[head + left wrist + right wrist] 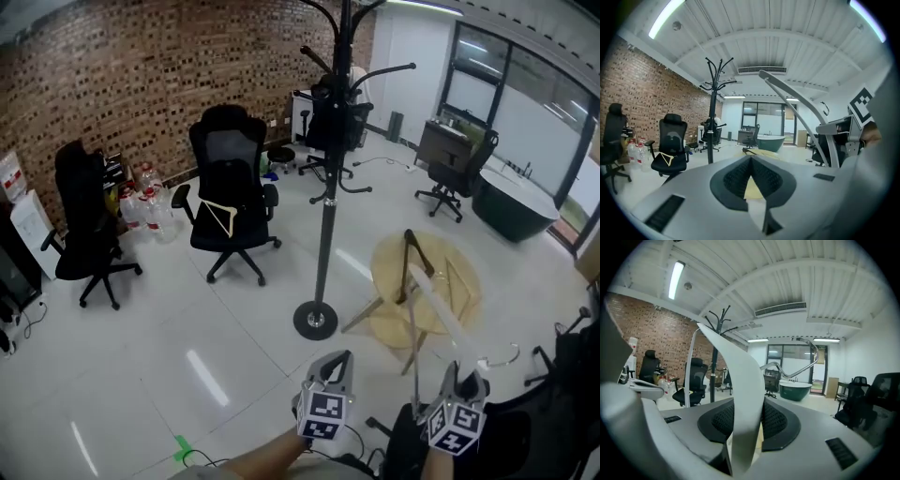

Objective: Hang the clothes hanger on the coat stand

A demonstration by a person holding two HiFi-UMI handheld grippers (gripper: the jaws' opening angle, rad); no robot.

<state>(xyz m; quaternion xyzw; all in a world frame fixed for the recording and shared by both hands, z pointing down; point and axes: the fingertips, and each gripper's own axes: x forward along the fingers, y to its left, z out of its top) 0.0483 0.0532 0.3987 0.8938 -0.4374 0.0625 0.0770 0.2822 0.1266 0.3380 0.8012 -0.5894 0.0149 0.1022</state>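
Nearest, 6 o'clock: left tongs (339, 364), closed, empty. At 5 o'clock: right tongs (459, 375) clamped on white clothes hanger (436, 305), slanting up toward 11 across yellow round bench (384, 272). Beyond, 12 o'clock: black coat stand (328, 216), apart from hanger.

White hanger (439, 302) aloft nr blk stand (325, 234)

Legible text, numbers, brands: none.
- Red-and-white sheet (11, 176), far left of the head view: print too small to read.
- Marker cubes on left gripper (339, 366) and right gripper (464, 377), bottom of the frame: black-and-white square patterns only, no letters.
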